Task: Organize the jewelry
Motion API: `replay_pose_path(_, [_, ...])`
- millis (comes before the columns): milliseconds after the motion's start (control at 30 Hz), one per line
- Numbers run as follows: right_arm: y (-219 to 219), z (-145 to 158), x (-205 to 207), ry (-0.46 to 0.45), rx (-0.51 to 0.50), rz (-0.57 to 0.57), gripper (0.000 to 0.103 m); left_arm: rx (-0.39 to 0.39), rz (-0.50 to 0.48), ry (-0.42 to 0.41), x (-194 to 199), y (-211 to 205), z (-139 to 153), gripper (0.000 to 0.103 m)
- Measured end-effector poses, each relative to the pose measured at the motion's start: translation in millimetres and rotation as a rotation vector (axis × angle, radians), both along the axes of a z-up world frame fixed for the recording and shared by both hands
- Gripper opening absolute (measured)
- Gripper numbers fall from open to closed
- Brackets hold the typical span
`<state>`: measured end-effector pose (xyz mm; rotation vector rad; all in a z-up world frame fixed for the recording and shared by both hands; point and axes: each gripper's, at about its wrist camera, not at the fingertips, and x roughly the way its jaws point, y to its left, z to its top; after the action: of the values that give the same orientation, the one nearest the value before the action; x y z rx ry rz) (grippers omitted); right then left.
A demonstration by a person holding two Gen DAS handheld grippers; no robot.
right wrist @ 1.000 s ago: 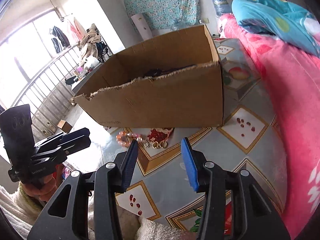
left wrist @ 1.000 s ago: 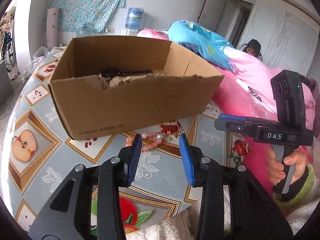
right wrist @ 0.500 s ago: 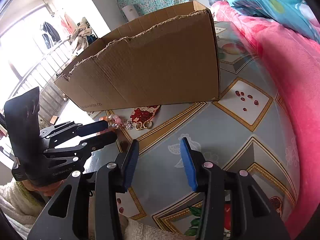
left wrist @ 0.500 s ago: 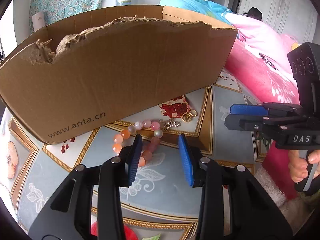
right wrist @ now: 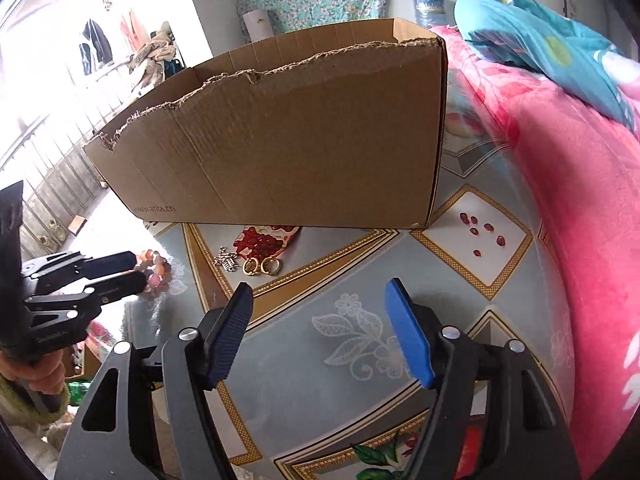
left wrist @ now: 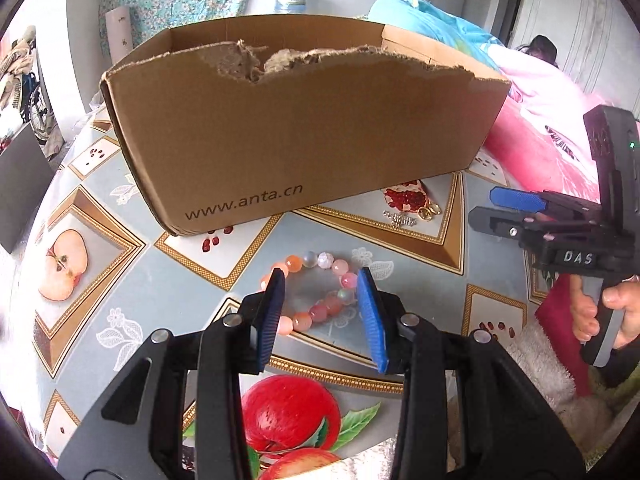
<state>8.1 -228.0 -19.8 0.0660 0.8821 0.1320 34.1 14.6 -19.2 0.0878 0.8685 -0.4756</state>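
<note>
A bracelet of pink and orange beads (left wrist: 320,310) lies flat on the fruit-print tablecloth (left wrist: 132,280). My left gripper (left wrist: 319,280) hangs right over it, one blue pad on each side, the pads not pressing the beads. In the right wrist view the bracelet (right wrist: 160,270) is half hidden behind the left gripper (right wrist: 138,269). Two gold rings (right wrist: 262,266) and a small silver piece (right wrist: 226,261) lie in front of the cardboard box (right wrist: 300,140). My right gripper (right wrist: 319,292) hovers near them, its jaws opening with nothing between them.
The torn-edged box (left wrist: 300,132) fills the middle of the table. A pink blanket (right wrist: 560,200) and blue quilt bound the right side. The right gripper (left wrist: 486,205), held by a hand, is at the right. A person (left wrist: 540,46) sits far back.
My left gripper has come down over the bracelet, which now lies between its fingers instead of ahead of them. The right gripper's jaws have spread much wider and it has sunk toward the table.
</note>
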Motion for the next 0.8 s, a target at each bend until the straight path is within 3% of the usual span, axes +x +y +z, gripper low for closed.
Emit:
replay_pose_path(167, [8, -7, 2, 0.003, -0.098, 0.009, 0.086, -0.030, -0.028, -0.042, 0, -10, 9, 0.036])
replay_pose_path(300, [14, -12, 1, 0.019, -0.153, 0.031, 0.097, 0.009, -0.064, -0.059, 3, -31, 5, 0.036])
replay_pose_path(500, [8, -12, 0, 0.019, -0.133, 0.026, 0.097, 0.031, -0.121, -0.065, 12, -59, -4, 0.035])
replay_pose_path(800, [1, -10, -1, 0.011, -0.100, 0.038, 0.097, 0.096, -0.156, -0.079, 23, -83, -13, 0.024])
